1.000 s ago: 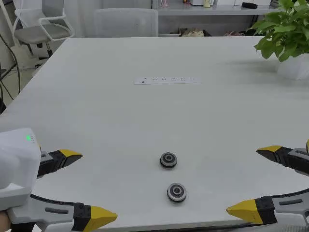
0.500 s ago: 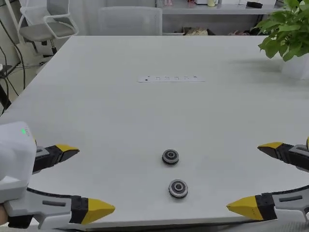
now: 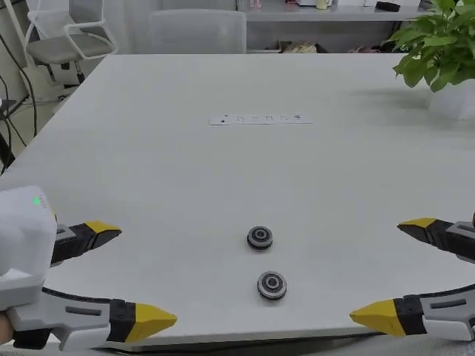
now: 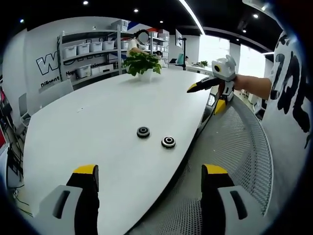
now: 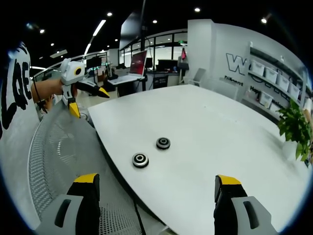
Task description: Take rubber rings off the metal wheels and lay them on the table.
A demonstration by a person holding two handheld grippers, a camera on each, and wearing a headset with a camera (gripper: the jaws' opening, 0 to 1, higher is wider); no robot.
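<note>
Two small metal wheels with black rubber rings lie flat on the white table [image 3: 223,170], near its front edge: the farther wheel [image 3: 260,237] and the nearer wheel [image 3: 272,285]. They also appear as the farther wheel [image 4: 143,131] and nearer wheel [image 4: 168,142] in the left gripper view, and as the farther wheel [image 5: 163,143] and nearer wheel [image 5: 140,160] in the right gripper view. My left gripper [image 3: 133,274] is open at the lower left, well left of the wheels. My right gripper [image 3: 390,271] is open at the lower right. Both hold nothing.
A white power strip [image 3: 256,119] lies flat mid-table. A potted green plant [image 3: 438,44] stands at the far right corner. Office chairs [image 3: 67,37] stand beyond the far left edge. The table's front edge runs just below the nearer wheel.
The head camera shifted slightly; the wheels lie as before. Both grippers stay open and have barely moved.
</note>
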